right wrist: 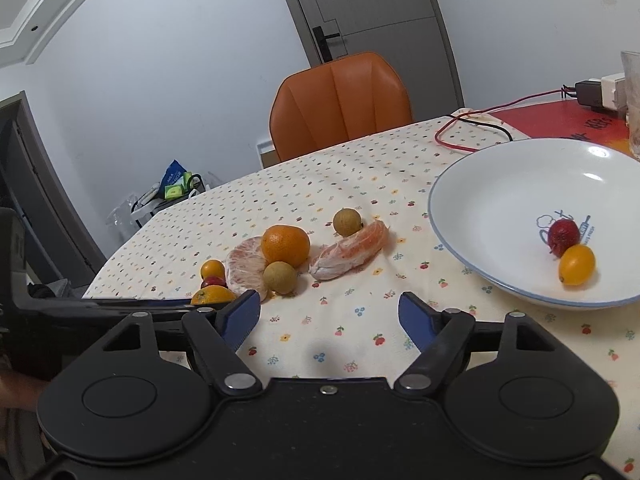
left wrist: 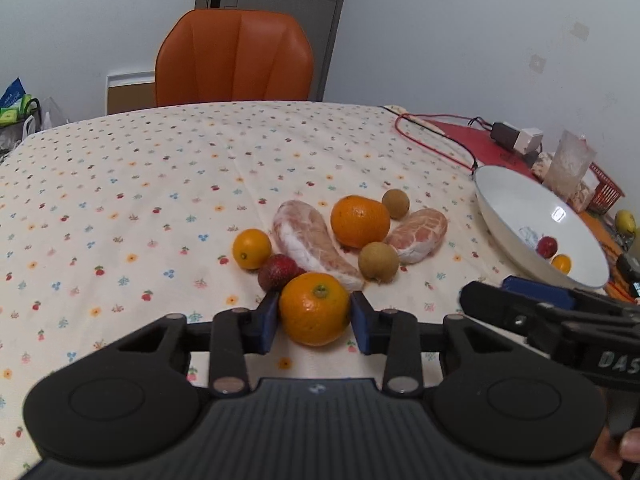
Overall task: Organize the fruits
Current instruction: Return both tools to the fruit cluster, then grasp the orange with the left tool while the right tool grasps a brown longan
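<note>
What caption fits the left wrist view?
Left gripper shut on an orange; other fruit beyond, bowl at right.

Fruit cluster (left wrist: 340,240) mid-table; bowl (left wrist: 504,200) to right, two fruits (right wrist: 570,248) inside; chair (left wrist: 234,58) behind.

Observed loose on desk: two oranges (left wrist: 360,222), two peeled pomelo segments (left wrist: 312,240), two brown longans (left wrist: 378,261), one kumquat (left wrist: 251,248), one red berry (left wrist: 276,271); white bowl (right wrist: 480,208) containing kumquat and berry.
</note>
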Action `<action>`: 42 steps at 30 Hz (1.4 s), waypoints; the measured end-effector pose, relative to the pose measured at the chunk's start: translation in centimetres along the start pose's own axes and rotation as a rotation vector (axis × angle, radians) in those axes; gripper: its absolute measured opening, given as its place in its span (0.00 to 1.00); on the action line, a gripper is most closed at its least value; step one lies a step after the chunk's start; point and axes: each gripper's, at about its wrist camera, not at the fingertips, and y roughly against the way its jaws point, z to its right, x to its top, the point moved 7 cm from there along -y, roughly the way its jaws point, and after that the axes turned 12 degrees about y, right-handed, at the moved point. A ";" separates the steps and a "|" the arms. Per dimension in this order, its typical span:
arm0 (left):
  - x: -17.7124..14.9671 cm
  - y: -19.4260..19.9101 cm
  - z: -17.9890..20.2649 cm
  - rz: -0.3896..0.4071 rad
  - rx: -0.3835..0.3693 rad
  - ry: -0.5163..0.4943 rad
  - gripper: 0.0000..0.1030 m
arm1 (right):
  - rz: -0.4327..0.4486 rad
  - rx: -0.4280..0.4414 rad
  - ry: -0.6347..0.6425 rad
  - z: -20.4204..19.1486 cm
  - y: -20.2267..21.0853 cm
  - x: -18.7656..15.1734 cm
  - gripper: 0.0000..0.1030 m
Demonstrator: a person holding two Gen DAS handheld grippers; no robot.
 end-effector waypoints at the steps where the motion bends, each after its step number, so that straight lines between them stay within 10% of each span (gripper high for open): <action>1: 0.1 0.2 -0.1 0.006 0.005 -0.005 0.35 | 0.000 0.001 0.001 -0.1 -0.2 0.0 0.72; 42: 2.4 2.6 -6.3 0.072 0.043 0.113 0.35 | -0.055 0.065 0.024 -3.0 -6.5 1.6 0.39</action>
